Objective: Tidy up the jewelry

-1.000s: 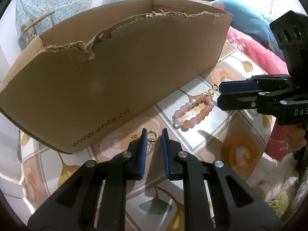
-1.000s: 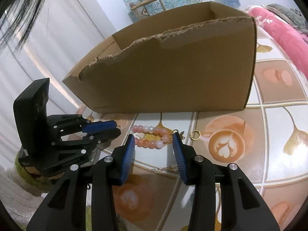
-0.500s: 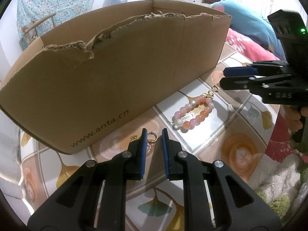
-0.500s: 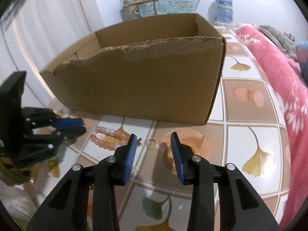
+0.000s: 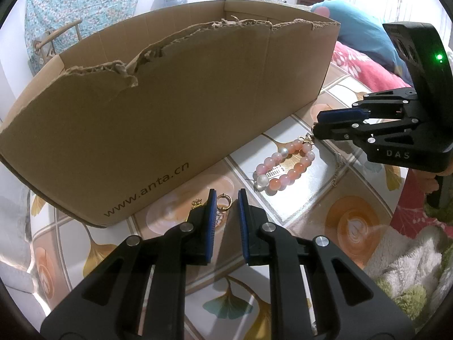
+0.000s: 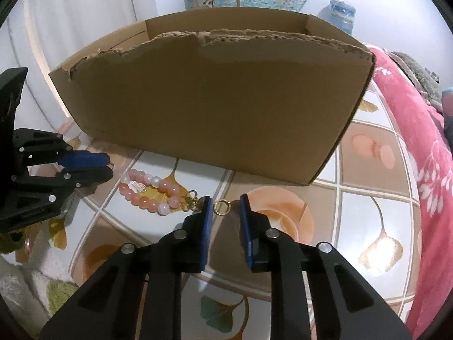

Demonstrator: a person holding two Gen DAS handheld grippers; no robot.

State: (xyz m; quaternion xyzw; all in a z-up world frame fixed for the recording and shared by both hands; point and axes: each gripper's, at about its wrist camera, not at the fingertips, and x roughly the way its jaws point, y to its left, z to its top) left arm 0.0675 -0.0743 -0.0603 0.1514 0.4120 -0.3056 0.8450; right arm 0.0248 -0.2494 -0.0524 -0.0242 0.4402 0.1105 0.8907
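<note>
A pink bead bracelet (image 5: 283, 167) (image 6: 150, 191) with a gold charm lies on the patterned tablecloth in front of a torn cardboard box (image 5: 170, 113) (image 6: 212, 99). My right gripper (image 6: 225, 205) hangs just right of the bracelet. Its jaws are closing around a small gold ring (image 6: 222, 207) on the cloth, and the pads stand clear of it. My left gripper (image 5: 225, 198) holds a narrow gap over a second gold ring (image 5: 224, 200) near the box's front wall, without touching it. A small gold piece (image 5: 196, 202) lies just left of that ring.
A thin chain (image 5: 339, 160) lies right of the bracelet. A pink flowered blanket (image 6: 410, 107) borders the table on the right, and a white fluffy cloth (image 5: 410, 269) lies at the near edge. The box wall stands close behind the jewelry.
My right gripper has swung right, from over the bracelet to the gold ring, and its jaws have narrowed. The left gripper has stayed still.
</note>
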